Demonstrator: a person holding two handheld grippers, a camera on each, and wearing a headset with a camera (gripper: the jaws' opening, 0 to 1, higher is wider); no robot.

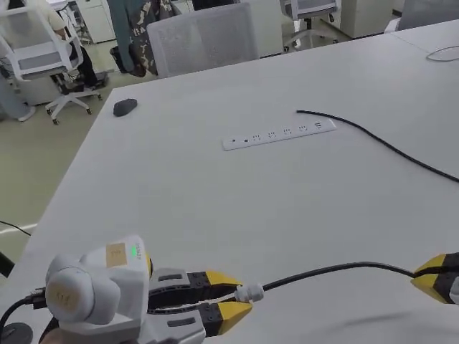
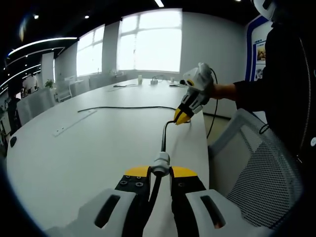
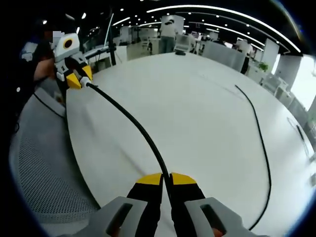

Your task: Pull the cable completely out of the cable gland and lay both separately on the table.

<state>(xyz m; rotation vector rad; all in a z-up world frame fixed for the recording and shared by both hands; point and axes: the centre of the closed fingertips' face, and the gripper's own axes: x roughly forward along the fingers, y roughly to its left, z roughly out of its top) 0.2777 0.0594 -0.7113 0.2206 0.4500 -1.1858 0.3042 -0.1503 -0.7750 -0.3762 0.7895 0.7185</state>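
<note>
A black cable (image 1: pixel 337 269) runs between my two grippers above the white table (image 1: pixel 215 193). My left gripper (image 1: pixel 231 297) at the bottom left of the head view is shut on the white cable gland (image 1: pixel 248 292), which sits at its yellow tips with the cable passing through it. In the left gripper view the gland (image 2: pixel 160 163) stands between the jaws (image 2: pixel 159 171) and the cable (image 2: pixel 164 134) leads to the right gripper (image 2: pixel 180 117). My right gripper (image 1: pixel 434 279) at the right edge is shut on the cable (image 3: pixel 129 122), seen between its tips (image 3: pixel 165 178).
A white power strip (image 1: pixel 278 134) lies at mid-table with its black cord (image 1: pixel 387 145) trailing right. A dark mouse (image 1: pixel 125 107) rests near the far left edge. Mesh office chairs (image 1: pixel 203 36) stand beyond the table; another chair (image 2: pixel 256 168) is beside me.
</note>
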